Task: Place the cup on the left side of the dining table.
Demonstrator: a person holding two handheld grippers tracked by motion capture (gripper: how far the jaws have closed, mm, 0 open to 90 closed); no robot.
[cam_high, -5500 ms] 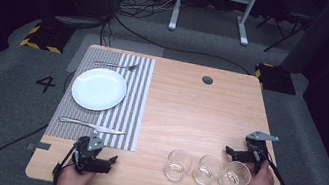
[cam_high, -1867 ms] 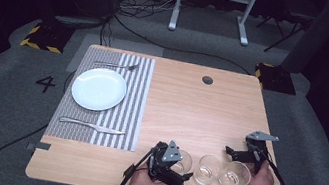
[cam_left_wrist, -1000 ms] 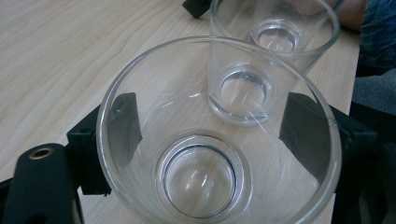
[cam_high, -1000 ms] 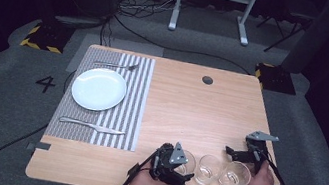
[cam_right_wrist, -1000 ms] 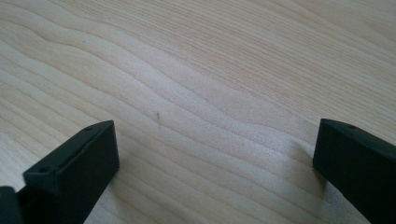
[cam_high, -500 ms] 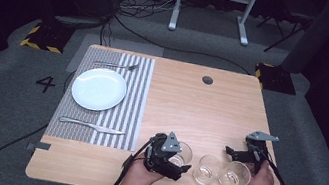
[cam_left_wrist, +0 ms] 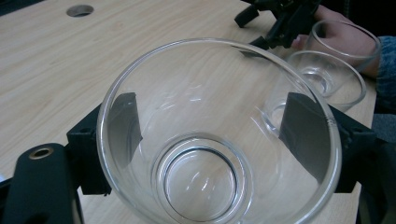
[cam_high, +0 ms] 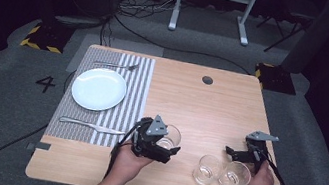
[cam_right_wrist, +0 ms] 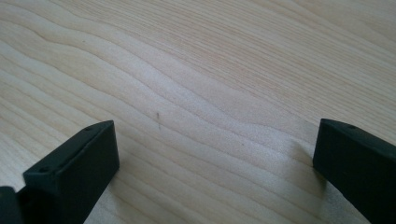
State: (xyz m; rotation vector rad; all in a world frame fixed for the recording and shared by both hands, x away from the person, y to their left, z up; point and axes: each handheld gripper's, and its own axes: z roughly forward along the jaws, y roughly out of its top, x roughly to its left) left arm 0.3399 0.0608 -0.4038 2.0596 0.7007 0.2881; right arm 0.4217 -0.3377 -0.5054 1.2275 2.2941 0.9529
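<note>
My left gripper [cam_high: 167,143] is shut on a clear empty glass [cam_high: 172,133], held a little above the wooden table [cam_high: 200,108] just right of the striped mat. In the left gripper view the black pads [cam_left_wrist: 122,125] press on opposite sides of the glass [cam_left_wrist: 215,154], whose mouth faces the camera. Two more clear glasses [cam_high: 207,169] [cam_high: 234,176] stand side by side near the front right edge. Behind them my right gripper [cam_high: 233,153] rests low over the table. It is open, with bare wood between its fingers [cam_right_wrist: 74,163].
A grey striped placemat [cam_high: 138,93] covers the table's left part, carrying a white plate [cam_high: 98,88], a fork [cam_high: 116,65] behind it and a knife [cam_high: 91,125] in front. A round cable hole [cam_high: 207,80] sits at the back centre.
My left gripper has risen and moved left and away from the front edge with the glass, leaving the other two glasses. The right gripper has stayed put.
</note>
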